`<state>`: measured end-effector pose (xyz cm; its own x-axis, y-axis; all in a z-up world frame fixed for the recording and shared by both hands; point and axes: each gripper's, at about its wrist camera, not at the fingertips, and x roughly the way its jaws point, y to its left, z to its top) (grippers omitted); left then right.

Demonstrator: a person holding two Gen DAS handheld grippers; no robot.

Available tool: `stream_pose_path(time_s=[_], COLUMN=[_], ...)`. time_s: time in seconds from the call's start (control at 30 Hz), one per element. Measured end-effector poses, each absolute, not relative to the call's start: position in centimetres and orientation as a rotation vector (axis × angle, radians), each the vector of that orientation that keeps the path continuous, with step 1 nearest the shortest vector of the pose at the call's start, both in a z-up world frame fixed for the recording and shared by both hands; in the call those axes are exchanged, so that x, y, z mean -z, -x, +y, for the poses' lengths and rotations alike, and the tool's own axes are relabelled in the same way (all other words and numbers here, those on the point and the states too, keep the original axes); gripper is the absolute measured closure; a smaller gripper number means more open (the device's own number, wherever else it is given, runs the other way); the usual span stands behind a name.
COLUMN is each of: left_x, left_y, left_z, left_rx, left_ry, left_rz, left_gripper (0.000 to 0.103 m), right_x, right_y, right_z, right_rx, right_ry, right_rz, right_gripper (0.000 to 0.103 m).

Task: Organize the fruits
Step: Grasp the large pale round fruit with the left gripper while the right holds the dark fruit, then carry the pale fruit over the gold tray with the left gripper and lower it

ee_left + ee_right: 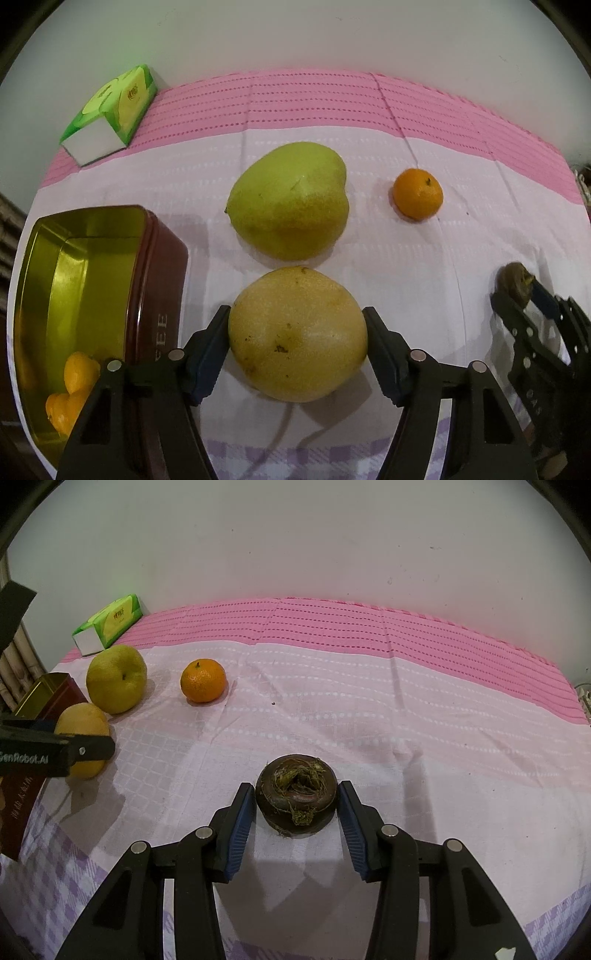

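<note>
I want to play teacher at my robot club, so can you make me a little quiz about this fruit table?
1. True or false: the tin is empty.
2. Which fruit sits between the fingers of the left gripper? A) the green pear B) the yellow pear C) the mandarin
3. In a few words: what is the right gripper closed on?

Key
1. False: orange fruit lies inside it.
2. B, the yellow pear; both fingers touch its sides.
3. The dark brown bulb on the cloth.
</note>
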<state>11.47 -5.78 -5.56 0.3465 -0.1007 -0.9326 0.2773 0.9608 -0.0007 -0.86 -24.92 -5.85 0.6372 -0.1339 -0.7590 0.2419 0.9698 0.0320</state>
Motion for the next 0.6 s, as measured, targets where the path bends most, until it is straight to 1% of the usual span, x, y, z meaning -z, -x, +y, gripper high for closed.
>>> stream_pose_path(time_s=[0.33, 0.6], left_x=[5.1, 3.3], left_y=[-9.1, -7.6], left_z=[-5.1, -4.6], left_rx=[0.282, 0.303], left_ry=[-0.167, -0.149], left_rz=[1.210, 1.183], left_gripper=[0.034, 0.034], right_x=[5.9, 5.9], right_y=[0.8, 0.7], right_z=[-25.0, -24.9], right_rx=[0.217, 0.218], right_ry=[-0.131, -0.126], right_rz=[0.855, 0.856], right_gripper=[0.058, 0.058])
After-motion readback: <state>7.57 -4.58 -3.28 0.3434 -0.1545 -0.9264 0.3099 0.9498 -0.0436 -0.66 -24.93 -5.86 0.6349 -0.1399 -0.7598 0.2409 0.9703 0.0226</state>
